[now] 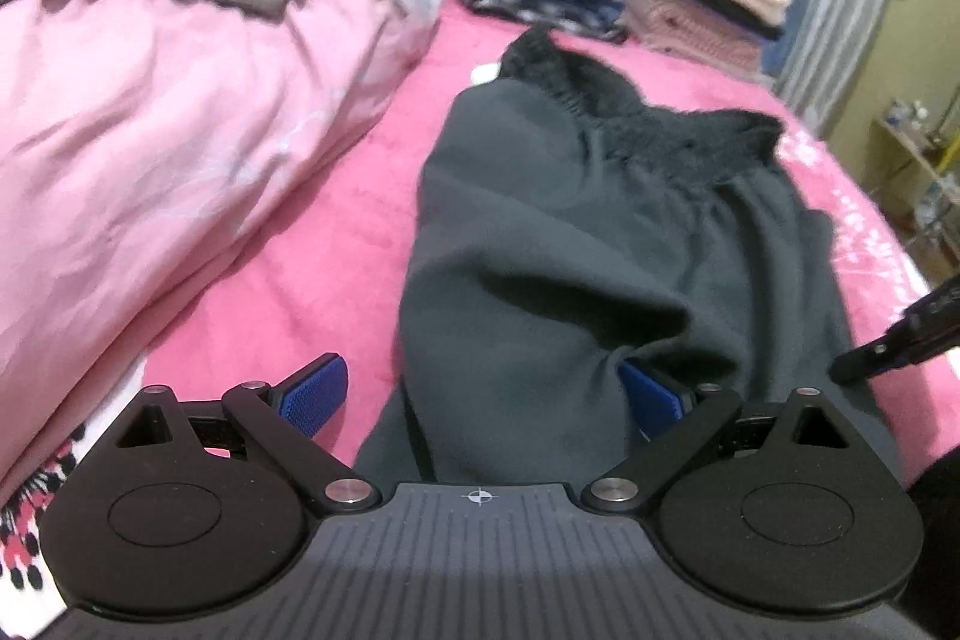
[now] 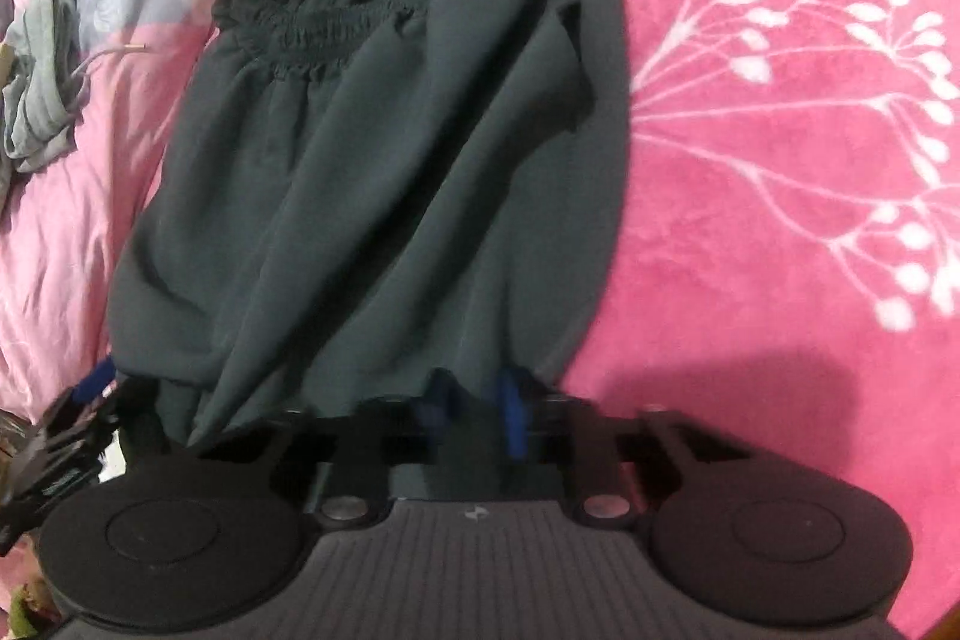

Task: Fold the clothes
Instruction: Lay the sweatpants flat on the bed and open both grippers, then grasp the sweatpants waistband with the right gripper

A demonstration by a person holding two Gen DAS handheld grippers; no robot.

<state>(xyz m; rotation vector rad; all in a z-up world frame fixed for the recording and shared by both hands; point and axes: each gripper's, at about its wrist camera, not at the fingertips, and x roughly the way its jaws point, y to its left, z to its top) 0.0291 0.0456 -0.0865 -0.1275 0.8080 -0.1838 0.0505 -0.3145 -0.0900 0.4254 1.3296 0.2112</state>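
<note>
Across the pink bed [image 2: 780,220] lies one dark garment [image 2: 390,160]; right tongs [image 2: 474,412] pinch its hem, left tongs [image 1: 480,394] spread wide.

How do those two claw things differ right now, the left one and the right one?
The left gripper stands wide open, one blue pad clear of the dark trousers; the right gripper is pinched shut on the trousers' near edge. Both have blue pads and sit low over the pink blanket.

Seemingly charcoal trousers [image 2: 372,172] on white-flowered magenta blanket [image 2: 780,130]
</note>
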